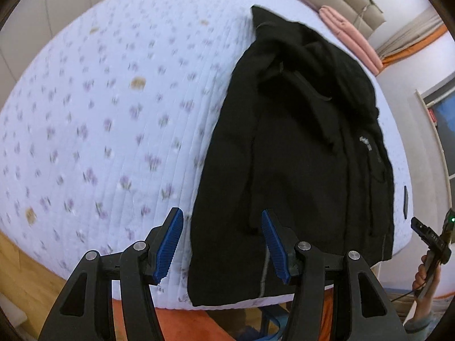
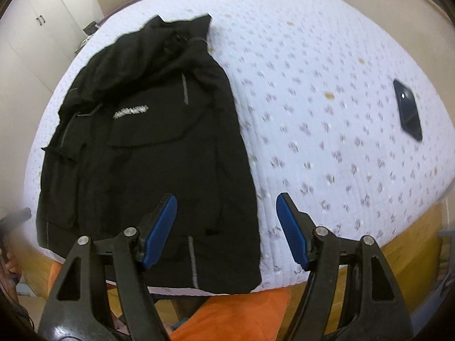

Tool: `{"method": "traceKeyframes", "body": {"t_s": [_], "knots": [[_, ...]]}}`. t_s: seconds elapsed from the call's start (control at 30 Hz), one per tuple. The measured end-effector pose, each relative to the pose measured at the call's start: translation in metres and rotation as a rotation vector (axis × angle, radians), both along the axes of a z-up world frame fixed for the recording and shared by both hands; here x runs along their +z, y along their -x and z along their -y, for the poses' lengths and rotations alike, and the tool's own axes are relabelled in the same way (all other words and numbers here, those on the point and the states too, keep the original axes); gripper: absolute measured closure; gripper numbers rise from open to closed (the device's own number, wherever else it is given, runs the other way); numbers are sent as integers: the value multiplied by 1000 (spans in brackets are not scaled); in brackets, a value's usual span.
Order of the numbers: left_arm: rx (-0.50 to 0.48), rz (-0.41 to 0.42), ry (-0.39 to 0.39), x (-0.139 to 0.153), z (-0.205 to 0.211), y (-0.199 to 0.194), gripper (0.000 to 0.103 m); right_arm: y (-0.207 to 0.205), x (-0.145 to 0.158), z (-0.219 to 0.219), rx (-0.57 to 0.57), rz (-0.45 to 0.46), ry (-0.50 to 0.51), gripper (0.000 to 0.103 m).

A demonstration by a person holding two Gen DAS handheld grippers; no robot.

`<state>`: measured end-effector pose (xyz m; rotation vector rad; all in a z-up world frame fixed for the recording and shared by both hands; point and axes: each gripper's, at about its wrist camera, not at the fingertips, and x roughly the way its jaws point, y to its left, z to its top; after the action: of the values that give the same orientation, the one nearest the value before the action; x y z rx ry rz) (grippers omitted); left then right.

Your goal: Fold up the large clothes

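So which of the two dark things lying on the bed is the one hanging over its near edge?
The black jacket: its hem drapes past the bedspread's near edge. The dark phone is small, flat and lies wholly on the bed.

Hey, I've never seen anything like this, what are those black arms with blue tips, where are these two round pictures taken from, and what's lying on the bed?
There is no robot here. A person holds a handheld grasping tool in each hand, and a fisheye camera on each tool looks along its two fingers.

One picture comes from the left tool, the other from the right tool. The blue parts are ribbed finger pads.

A black hooded jacket lies flat on a floral quilted bedspread, its hem at the near edge. A dark phone lies farther along the bed, and a pink folded blanket sits near the headboard.

Both tools stand open above the jacket's hem, holding nothing.
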<state>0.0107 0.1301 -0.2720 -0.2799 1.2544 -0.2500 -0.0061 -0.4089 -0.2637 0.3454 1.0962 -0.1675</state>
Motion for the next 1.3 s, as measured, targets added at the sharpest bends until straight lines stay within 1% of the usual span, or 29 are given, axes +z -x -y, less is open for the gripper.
{"method": "traceKeyframes", "body": {"t_s": [0.17, 0.3, 0.37, 0.43, 0.67, 0.77, 0.83, 0.9, 1.0, 1.1, 1.13, 1.17, 1.2, 1.23, 1.3], "knots": [[20, -63, 55, -28, -3, 5, 44, 4, -40, 14, -15, -60, -72, 33], [17, -92, 93, -41, 0, 9, 44, 8, -60, 14, -5, -88, -100, 33], [8, -100, 96, -44, 4, 11, 44, 11, -66, 14, -1, -93, -111, 33], [-2, -94, 83, -44, 8, 13, 44, 14, -72, 14, 0, -103, -126, 33], [-16, -95, 87, -44, 13, 16, 44, 22, -84, 7, 31, -117, -172, 34], [-10, -99, 107, -45, 10, 18, 44, 25, -84, -3, 65, -117, -173, 37], [-12, -101, 114, -46, 8, 19, 44, 26, -84, -10, 84, -125, -176, 37], [-18, -103, 116, -46, 9, 21, 44, 27, -83, -15, 100, -128, -164, 37], [-23, -101, 110, -46, 10, 22, 44, 28, -82, -20, 110, -133, -152, 41], [-32, -91, 98, -44, 12, 24, 44, 29, -81, -22, 120, -131, -151, 51], [-37, -83, 90, -43, 15, 25, 47, 30, -79, -25, 127, -129, -139, 60], [-43, -74, 78, -42, 17, 27, 51, 30, -77, -28, 136, -128, -123, 75], [-53, -65, 62, -41, 21, 28, 59, 31, -75, -29, 143, -124, -114, 81], [-60, -55, 51, -39, 25, 30, 71, 32, -72, -33, 147, -116, -111, 88], [-71, -37, 45, -34, 29, 32, 85, 32, -66, -41, 159, -102, -90, 93]]}}
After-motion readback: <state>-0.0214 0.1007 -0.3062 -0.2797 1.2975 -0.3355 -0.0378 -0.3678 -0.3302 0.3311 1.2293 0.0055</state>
